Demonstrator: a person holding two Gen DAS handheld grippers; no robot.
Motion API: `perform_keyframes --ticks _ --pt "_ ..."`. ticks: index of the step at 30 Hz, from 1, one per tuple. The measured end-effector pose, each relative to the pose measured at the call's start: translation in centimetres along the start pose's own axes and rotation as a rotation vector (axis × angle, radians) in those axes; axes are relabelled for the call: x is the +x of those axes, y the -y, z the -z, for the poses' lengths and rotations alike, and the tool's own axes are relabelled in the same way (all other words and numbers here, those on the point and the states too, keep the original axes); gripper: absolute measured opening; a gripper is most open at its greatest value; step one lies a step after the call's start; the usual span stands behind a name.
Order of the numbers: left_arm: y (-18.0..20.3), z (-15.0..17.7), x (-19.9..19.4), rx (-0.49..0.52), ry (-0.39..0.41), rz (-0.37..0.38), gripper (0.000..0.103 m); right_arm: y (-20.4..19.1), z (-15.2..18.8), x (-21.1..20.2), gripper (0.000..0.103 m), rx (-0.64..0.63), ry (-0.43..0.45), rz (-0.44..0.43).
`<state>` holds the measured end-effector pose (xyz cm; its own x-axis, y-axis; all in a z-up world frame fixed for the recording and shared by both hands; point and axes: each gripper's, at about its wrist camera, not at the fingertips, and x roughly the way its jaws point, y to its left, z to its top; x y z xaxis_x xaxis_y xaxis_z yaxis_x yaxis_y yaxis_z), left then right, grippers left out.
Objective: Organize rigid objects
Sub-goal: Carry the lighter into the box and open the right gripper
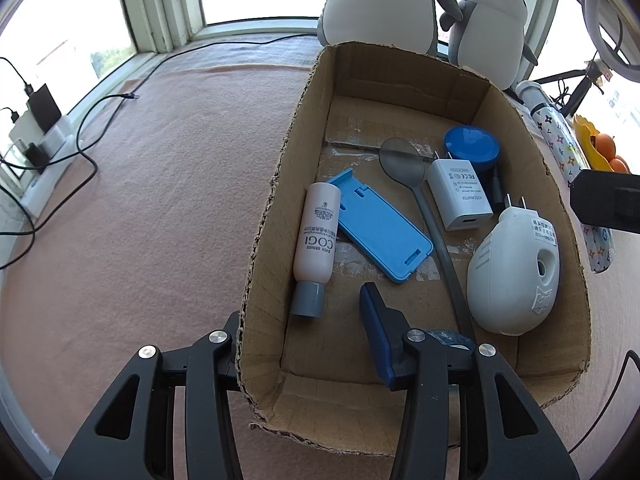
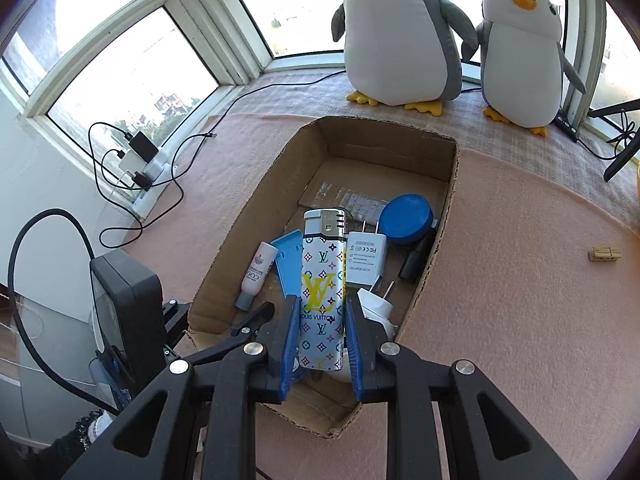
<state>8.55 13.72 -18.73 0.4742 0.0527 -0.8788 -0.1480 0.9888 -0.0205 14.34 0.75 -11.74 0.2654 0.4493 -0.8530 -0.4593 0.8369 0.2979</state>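
A: What is taking up the most room here?

B: The pink cloth [image 2: 500, 280] is covering the whole ledge, and the cardboard box [image 2: 436, 276] is sitting on it as the collecting bin, with two plush penguins [image 2: 400, 32] standing at its twelve o'clock by the window.

A: And the left gripper [image 1: 304, 344]?

B: It is straddling the box's left wall near the six o'clock corner, one finger outside and the blue-padded one inside. The jaws are narrowed onto the cardboard, likely steadying the box so it is not sliding while things drop in.

A: What is lying inside?

B: Going down in size: a white plug-in vaporizer [image 1: 514, 276] at four o'clock, a blue phone stand [image 1: 380, 228] in the middle, a grey spoon [image 1: 404, 164] running alongside it, a pale bottle [image 1: 316, 236] at nine o'clock along the left wall, a white charger [image 1: 460, 196] and a blue jar lid [image 1: 472, 148] toward one o'clock.

A: And the right gripper [image 2: 322, 340]?

B: It is clamping a patterned lighter [image 2: 322, 280] lengthwise between its blue pads, hanging over the box's near end. I judge it is heading for the bare floor at twelve o'clock. A wooden clothespin [image 2: 605, 253] is waiting on the cloth at the box's three o'clock.
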Motion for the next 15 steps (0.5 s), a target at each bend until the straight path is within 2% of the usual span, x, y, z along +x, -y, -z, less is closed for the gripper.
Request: perform_keyframes --ticks 15 --pt "0.0 0.0 0.0 -0.009 0.003 0.004 0.045 -0.5 0.1 2.3 0.020 0.023 -0.053 -0.035"
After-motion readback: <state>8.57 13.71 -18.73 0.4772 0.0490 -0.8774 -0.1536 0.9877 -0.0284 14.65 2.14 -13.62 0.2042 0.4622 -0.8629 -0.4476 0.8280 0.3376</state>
